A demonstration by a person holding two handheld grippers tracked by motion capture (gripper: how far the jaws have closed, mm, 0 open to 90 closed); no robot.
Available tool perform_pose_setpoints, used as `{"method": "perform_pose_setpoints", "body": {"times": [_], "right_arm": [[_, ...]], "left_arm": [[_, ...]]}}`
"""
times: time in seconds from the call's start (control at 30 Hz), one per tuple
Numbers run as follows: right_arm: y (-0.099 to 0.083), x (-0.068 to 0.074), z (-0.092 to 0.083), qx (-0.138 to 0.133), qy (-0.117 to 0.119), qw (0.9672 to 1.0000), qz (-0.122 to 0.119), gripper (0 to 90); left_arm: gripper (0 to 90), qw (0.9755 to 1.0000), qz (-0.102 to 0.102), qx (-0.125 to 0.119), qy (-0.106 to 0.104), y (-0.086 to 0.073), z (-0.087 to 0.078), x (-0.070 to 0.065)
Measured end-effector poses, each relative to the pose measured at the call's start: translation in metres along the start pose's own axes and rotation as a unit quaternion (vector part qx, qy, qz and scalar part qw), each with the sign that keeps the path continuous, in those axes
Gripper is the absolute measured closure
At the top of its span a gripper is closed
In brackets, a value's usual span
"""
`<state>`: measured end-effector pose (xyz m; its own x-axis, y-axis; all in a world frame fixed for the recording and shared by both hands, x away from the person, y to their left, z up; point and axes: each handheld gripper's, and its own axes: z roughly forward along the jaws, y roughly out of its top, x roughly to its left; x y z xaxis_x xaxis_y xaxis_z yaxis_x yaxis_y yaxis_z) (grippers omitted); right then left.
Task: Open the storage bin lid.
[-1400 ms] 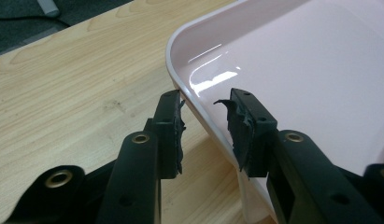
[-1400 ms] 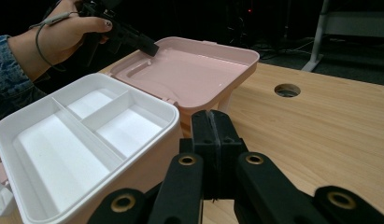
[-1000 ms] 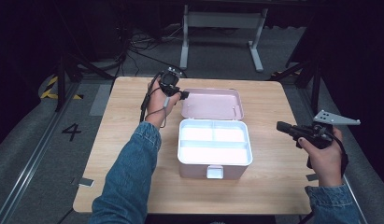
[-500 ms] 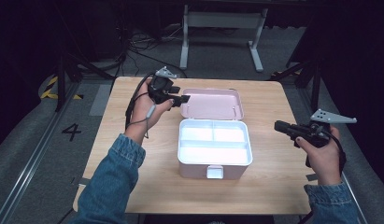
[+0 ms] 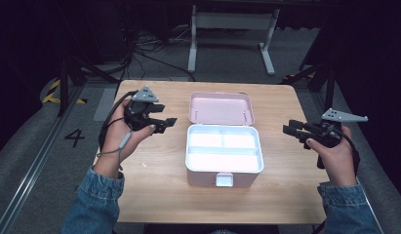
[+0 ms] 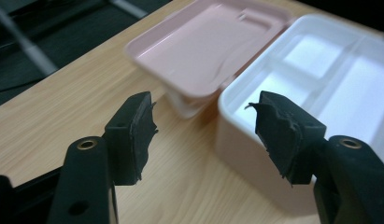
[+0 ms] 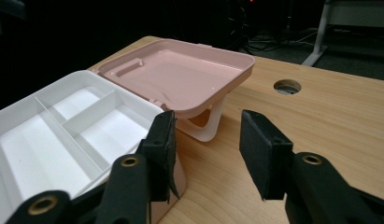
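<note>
Pink-and-white hinged plastic compartment box (image 5: 223, 155): light, rigid, slick | grip: lid (image 5: 221, 107) rim | left gripper (image 5: 165, 124), right gripper (image 5: 290, 129): jaws just opened, apart, empty

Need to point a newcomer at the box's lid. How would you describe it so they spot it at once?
Start at the wooden table; in its middle stands an open box with a white divided tray. The lid is the pale pink panel lying flat, swung back behind the tray: the only pink, undivided surface there.
</note>
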<state>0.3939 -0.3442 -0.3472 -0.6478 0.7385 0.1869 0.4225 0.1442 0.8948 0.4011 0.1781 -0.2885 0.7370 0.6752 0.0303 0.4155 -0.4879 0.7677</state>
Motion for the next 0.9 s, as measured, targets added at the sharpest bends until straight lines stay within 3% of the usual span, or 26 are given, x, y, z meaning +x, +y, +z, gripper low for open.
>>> {"method": "perform_pose_setpoints", "body": {"times": [0.1,0.27,0.37,0.57,0.67,0.8,0.9], "right_arm": [[-0.001,-0.004,0.000,0.002,-0.007,1.0000,0.000,53.5],[-0.001,-0.006,-0.003,0.005,-0.015,0.9999,-0.004,50.7],[-0.005,-0.009,-0.003,0.034,-0.023,0.9990,-0.017,48.8],[-0.013,-0.020,-0.004,0.066,-0.069,0.9951,-0.026,46.1],[-0.017,-0.024,-0.003,0.080,-0.076,0.9932,-0.035,45.2],[-0.021,-0.029,-0.002,0.088,-0.085,0.9919,-0.035,44.1],[-0.026,-0.033,0.001,0.095,-0.086,0.9913,-0.028,42.7]], "left_arm": [[37.5,0.9998,-0.020,0.000,0.009,-0.014,-0.009,0.003],[36.2,0.9993,-0.021,0.013,0.028,-0.039,-0.020,0.004],[34.6,0.9989,-0.024,0.026,0.031,-0.054,-0.021,0.004],[33.4,0.9977,-0.028,0.051,0.035,-0.074,-0.013,0.012],[32.5,0.9967,-0.024,0.069,0.034,-0.082,-0.005,0.013],[32.1,0.9969,-0.025,0.068,0.031,-0.090,0.002,0.017],[31.4,0.9947,-0.034,0.090,0.038,-0.099,0.006,0.020]]}}
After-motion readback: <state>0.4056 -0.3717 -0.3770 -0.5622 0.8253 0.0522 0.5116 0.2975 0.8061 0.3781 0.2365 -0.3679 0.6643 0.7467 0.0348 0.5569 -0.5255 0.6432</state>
